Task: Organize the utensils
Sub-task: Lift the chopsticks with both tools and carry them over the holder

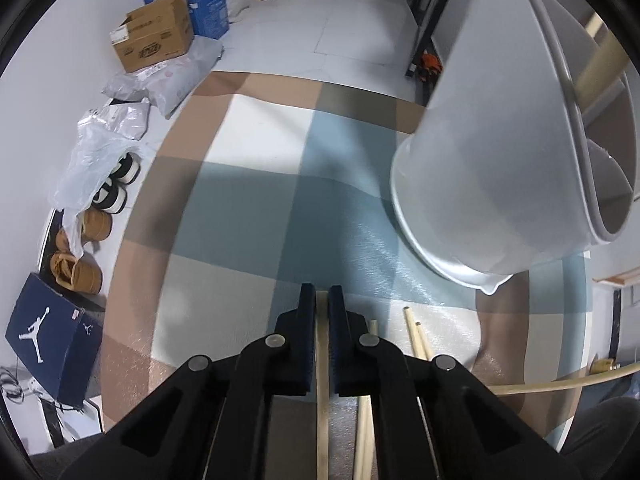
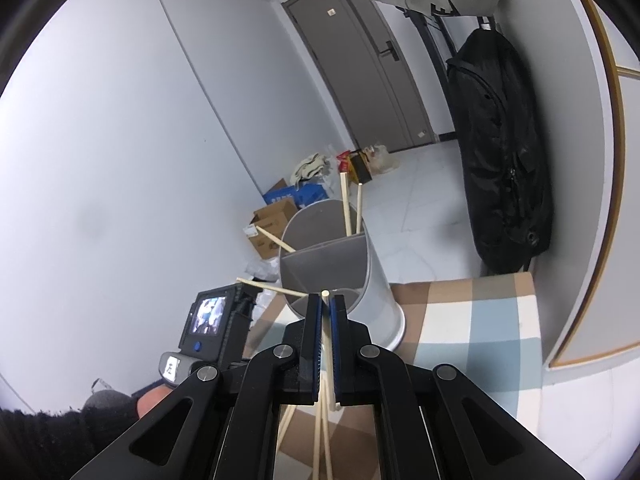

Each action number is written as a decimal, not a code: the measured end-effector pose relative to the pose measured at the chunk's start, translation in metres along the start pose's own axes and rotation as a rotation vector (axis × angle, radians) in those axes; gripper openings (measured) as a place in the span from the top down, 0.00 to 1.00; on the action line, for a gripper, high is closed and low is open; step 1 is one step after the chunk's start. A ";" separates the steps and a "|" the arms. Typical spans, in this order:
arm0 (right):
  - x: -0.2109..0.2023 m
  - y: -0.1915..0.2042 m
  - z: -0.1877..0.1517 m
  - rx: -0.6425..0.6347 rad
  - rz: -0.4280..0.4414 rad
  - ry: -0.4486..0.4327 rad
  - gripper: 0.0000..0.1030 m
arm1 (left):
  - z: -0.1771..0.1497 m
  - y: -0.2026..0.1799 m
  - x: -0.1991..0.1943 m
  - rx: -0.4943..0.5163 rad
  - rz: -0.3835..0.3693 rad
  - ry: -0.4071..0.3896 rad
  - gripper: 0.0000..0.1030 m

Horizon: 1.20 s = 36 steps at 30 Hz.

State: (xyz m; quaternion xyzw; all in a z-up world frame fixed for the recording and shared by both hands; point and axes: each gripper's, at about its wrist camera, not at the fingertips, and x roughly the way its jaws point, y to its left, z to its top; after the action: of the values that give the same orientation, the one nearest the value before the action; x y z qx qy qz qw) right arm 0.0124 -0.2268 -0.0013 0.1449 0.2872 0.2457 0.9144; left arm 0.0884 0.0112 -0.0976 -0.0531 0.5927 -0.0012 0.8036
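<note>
My left hand-held gripper points steeply down at the bench, its black jaws pinched tight on one pale wooden chopstick. Just right of it more loose chopsticks lie on the checked cloth, smooth and round-ended. Further right stands the grey plastic holder, a tapered, matte tub split by a divider.

My right hand-held gripper is likewise closed on a thin wooden chopstick, its tip poking out just in front of the holder, where several chopsticks already lean.

The cloth is a plaid of blue, white and tan. Beyond the bench, along the white wall, sit a cardboard box, plastic bags and shoes on a pale tiled floor, with a grey door and a hanging black bag to the right.
</note>
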 end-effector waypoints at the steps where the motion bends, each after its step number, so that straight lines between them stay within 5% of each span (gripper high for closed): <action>1: 0.000 0.001 0.000 -0.005 -0.004 -0.001 0.97 | -0.001 0.002 -0.001 -0.012 -0.004 -0.006 0.98; 18: -0.003 0.015 -0.004 -0.039 -0.034 -0.018 0.97 | -0.024 0.046 -0.074 -0.191 -0.107 -0.316 0.98; 36: -0.020 0.064 0.041 -0.136 -0.027 -0.065 0.97 | -0.029 0.057 -0.163 -0.105 -0.234 -0.545 0.98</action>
State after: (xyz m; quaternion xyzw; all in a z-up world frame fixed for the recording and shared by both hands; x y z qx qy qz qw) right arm -0.0009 -0.1885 0.0663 0.0865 0.2421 0.2474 0.9342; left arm 0.0088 0.0763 0.0447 -0.1608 0.3443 -0.0489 0.9237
